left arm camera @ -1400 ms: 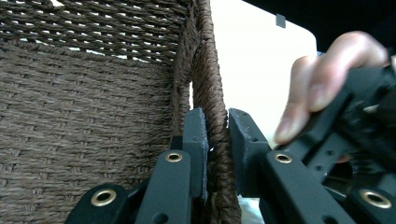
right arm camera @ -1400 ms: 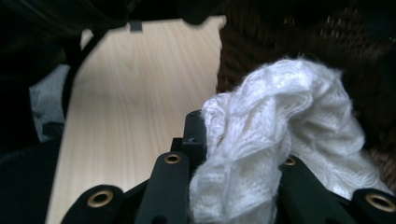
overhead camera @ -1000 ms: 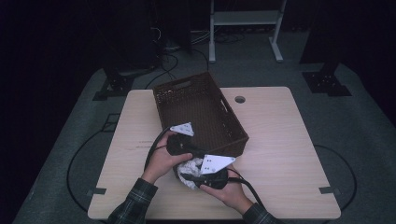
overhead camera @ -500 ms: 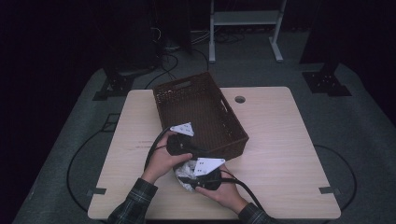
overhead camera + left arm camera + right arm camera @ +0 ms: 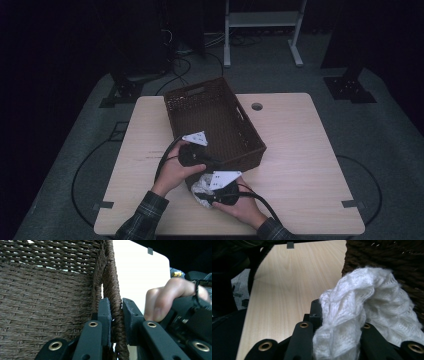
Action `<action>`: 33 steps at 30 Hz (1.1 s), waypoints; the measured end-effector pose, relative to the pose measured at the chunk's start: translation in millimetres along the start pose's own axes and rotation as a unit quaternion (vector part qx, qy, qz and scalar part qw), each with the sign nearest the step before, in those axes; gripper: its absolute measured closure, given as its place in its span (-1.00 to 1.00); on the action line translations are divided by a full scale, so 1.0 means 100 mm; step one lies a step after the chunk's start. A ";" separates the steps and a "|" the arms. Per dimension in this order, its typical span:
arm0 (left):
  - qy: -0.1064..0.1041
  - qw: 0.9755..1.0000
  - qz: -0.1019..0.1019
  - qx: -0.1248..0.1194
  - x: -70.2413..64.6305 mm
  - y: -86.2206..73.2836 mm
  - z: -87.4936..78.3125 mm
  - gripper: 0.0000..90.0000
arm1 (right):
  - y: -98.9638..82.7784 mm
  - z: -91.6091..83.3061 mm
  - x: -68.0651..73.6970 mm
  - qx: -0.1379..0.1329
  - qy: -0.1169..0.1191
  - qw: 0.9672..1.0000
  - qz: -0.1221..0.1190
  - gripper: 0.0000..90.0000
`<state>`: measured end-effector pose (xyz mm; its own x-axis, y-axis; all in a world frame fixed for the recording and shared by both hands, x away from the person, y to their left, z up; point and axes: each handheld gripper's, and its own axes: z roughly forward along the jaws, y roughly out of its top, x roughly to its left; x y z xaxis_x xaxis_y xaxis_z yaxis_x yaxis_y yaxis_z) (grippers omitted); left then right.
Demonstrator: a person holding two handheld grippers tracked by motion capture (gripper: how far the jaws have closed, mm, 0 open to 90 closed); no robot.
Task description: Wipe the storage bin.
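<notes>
The white knitted cloth (image 5: 362, 315) is bunched between the jaws of my right gripper (image 5: 337, 322), which is clamped on it; it sits low over the near edge of the desk (image 5: 300, 150), right against the outer wall of the brown woven basket (image 5: 215, 115). In the high view the cloth (image 5: 202, 187) shows just beside the basket's near corner. My left gripper (image 5: 116, 315) pinches the basket's braided rim (image 5: 112, 277), one jaw inside the wall, one outside. My right hand (image 5: 242, 207) and left hand (image 5: 172, 172) rest close together there.
</notes>
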<state>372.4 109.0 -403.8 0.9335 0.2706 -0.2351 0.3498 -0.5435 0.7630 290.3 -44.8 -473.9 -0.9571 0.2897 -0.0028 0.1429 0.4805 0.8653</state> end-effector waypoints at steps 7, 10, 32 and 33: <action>0.000 1.000 0.000 0.000 0.00 0.00 0.00 0.71 | -0.01 -0.21 0.00 0.006 -0.001 1.000 0.000 0.67; 0.000 1.000 0.003 0.002 0.00 0.00 0.00 0.71 | -0.04 -0.33 -0.01 0.006 -0.007 1.000 0.004 0.67; 0.001 1.000 0.001 0.000 0.00 0.00 0.00 0.71 | -0.29 -1.06 -0.12 0.012 -0.067 0.997 0.022 0.67; 0.001 1.000 0.000 -0.001 0.00 0.00 0.00 0.71 | -0.29 -1.06 -0.12 0.012 -0.067 0.997 0.022 0.67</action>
<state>372.2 108.8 -404.0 0.9337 0.2714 -0.2336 0.3488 -0.5415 0.7649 271.3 -149.8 -445.8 -0.9076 0.4184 -0.0337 0.1918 0.4848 0.8533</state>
